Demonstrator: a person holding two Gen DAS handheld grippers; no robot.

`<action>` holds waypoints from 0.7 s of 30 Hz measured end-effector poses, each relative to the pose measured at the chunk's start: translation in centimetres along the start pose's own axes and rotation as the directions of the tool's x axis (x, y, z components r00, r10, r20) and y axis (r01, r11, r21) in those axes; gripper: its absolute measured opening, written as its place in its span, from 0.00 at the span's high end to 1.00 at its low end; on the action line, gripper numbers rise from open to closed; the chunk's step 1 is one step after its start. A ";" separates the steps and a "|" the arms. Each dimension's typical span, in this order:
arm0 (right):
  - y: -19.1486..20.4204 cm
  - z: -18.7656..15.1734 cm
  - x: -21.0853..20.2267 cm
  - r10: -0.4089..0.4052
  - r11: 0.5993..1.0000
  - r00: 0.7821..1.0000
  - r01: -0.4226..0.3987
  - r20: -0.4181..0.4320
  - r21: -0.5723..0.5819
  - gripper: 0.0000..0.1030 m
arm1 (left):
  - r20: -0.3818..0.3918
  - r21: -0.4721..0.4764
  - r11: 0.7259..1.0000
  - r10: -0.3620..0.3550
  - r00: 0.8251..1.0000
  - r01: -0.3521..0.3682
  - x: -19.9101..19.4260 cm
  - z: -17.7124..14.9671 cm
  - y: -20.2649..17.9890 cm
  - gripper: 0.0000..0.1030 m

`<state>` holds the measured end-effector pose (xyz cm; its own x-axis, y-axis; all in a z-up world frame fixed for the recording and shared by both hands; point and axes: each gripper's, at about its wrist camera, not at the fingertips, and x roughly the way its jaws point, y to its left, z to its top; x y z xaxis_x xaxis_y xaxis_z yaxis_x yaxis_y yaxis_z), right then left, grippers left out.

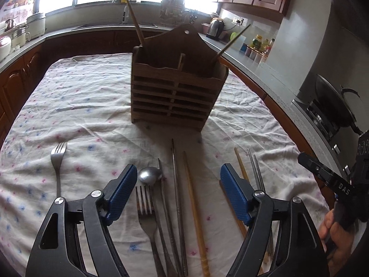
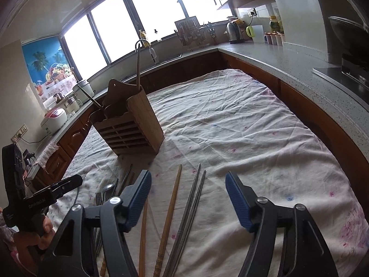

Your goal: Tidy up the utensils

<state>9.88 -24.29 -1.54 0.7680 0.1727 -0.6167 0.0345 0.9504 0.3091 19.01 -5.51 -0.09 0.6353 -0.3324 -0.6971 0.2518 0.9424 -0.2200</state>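
- The wooden utensil holder (image 1: 175, 87) stands upright at the middle of the desk, beyond both my tools. Its front is slatted, its back panel is arched with a hanging hole, and a divider splits it into compartments.
- Contents: one wooden chopstick (image 1: 136, 23) leans out of the left compartment, and another (image 1: 233, 42) leans out of the right one.
- Loose utensils lie on the near desk. From left to right in the left wrist view: a steel fork (image 1: 57, 161) apart on the left, a steel spoon (image 1: 150, 175), a second fork (image 1: 146, 210), a pair of metal chopsticks (image 1: 176, 184), a long wooden chopstick (image 1: 193, 207), then another wooden stick and thin metal chopsticks (image 1: 256, 170) at the right.
- My left tool (image 1: 177, 180) is wide open above the spoon and fork, gripping nothing.
- My right tool (image 2: 188, 191) is likewise wide open and empty, over a wooden chopstick (image 2: 170, 207) and metal chopsticks (image 2: 192, 198).
- The desk carries a wrinkled white cloth (image 2: 253, 127) with small pink and blue prints.
- Room: a kitchen with grey counters (image 2: 288, 57), dark wood cabinets, bright windows, a kettle (image 2: 233, 32), and a sink faucet.
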 end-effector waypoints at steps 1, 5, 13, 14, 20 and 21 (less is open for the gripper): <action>0.0 0.1 0.4 -0.003 1.000 1.000 0.003 -0.009 -0.002 0.46 | -0.018 0.011 1.000 -0.006 1.000 0.006 0.6 0.1 -0.4 0.38; -0.2 0.3 2.1 -0.003 1.000 0.999 0.002 -0.053 -0.006 0.60 | -0.093 0.035 0.999 -0.031 0.995 0.034 2.9 0.2 -1.4 0.52; 0.0 0.8 6.4 0.007 1.000 0.989 -0.010 -0.149 -0.020 0.77 | -0.192 0.039 0.999 -0.026 0.981 0.034 6.5 0.2 -1.7 0.63; 0.1 0.8 7.0 0.011 1.000 0.986 -0.015 -0.164 -0.020 0.78 | -0.201 0.033 0.999 -0.030 0.979 0.037 6.9 0.3 -1.5 0.64; 0.4 1.0 10.0 -0.014 0.999 0.974 0.004 -0.227 -0.044 0.82 | -0.230 0.014 0.998 -0.049 0.972 0.054 8.5 0.8 -1.1 0.65; 0.3 1.0 10.4 -0.019 0.999 0.972 0.009 -0.234 -0.044 0.82 | -0.234 0.013 0.998 -0.050 0.971 0.055 8.7 0.9 -1.0 0.66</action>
<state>18.53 -22.48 -7.16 0.5965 0.2102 -0.7746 0.0134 0.9624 0.2714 24.91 -9.43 -5.36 0.4329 -0.3618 -0.8257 0.2962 0.9222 -0.2488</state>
